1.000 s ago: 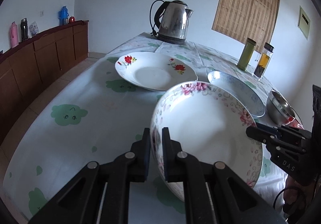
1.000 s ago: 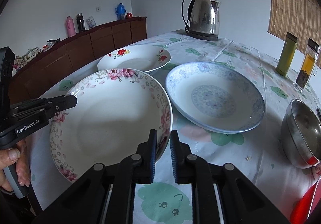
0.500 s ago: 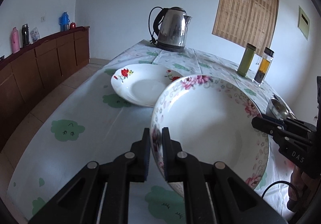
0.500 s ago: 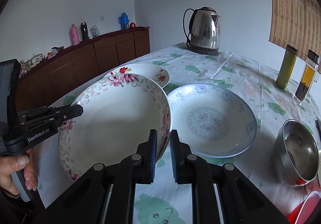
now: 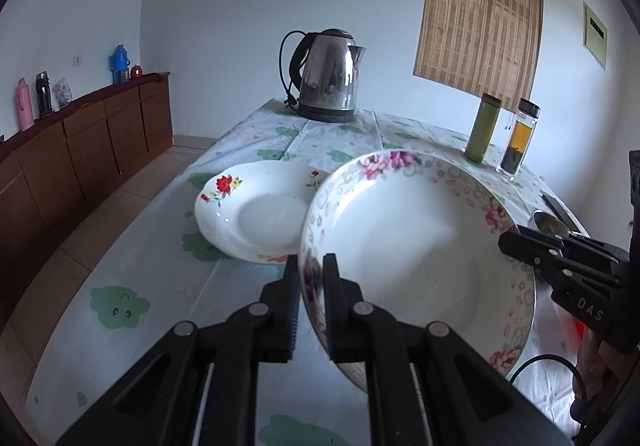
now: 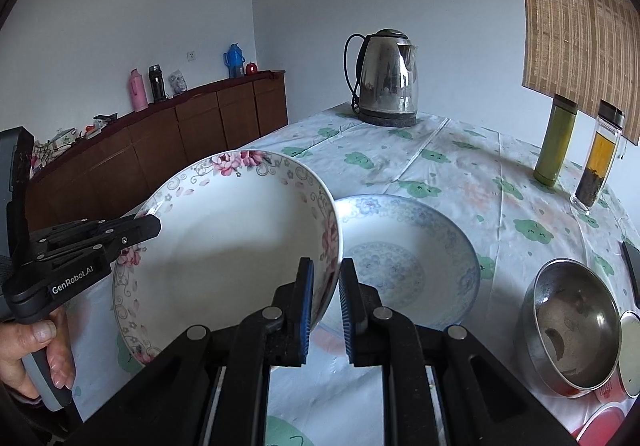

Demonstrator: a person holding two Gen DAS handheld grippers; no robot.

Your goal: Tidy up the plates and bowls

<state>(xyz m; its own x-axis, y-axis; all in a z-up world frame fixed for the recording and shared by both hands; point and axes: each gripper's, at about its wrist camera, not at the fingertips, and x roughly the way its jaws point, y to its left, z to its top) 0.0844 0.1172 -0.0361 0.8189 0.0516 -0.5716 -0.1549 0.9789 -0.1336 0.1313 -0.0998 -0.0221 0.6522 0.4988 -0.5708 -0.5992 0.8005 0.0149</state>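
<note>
Both grippers hold one pink-flowered plate (image 5: 408, 246) in the air above the table. My left gripper (image 5: 311, 266) is shut on its left rim. My right gripper (image 6: 325, 270) is shut on its right rim; the plate also shows in the right wrist view (image 6: 224, 246). A white plate with red flowers (image 5: 256, 214) lies on the table behind and left of it. A blue-patterned plate (image 6: 404, 258) lies on the table to its right. A steel bowl (image 6: 572, 322) sits at the right.
A steel kettle (image 5: 328, 78) stands at the table's far end. A green flask (image 6: 558, 142) and a glass tea bottle (image 6: 600, 162) stand far right. A wooden sideboard (image 5: 80, 150) with flasks runs along the left wall. Red containers (image 6: 604, 418) sit near the bowl.
Both grippers have lifted the pink-flowered plate higher off the table and tilted it up. The plates on the table have not moved.
</note>
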